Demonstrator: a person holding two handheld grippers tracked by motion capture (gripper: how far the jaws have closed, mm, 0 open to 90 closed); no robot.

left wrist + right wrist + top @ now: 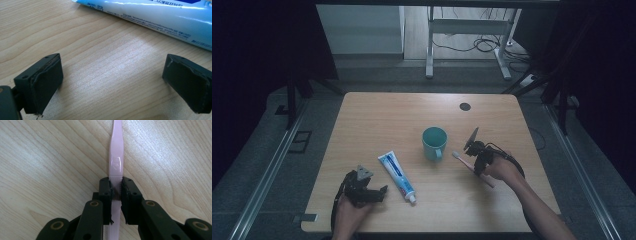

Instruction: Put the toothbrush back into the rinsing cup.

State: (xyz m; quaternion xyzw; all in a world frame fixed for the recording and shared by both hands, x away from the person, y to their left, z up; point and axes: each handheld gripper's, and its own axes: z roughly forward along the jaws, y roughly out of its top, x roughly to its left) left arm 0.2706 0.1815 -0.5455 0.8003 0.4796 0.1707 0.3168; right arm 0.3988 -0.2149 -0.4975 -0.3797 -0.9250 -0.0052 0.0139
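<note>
Pink and rigid, the light, slick toothbrush (115, 157) lying on the table (362, 115) right of the cup (434, 142) is judged best held at its ribbed handle, where the right gripper (116, 192) is already pinched.

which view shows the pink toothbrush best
The right gripper view: the toothbrush handle runs close up between the right gripper fingers, which pinch it. The high view shows it small beside the cup.

pink toothbrush (115, 162) flat on wooden table, right of teal cup, clamped mid-handle.
</note>
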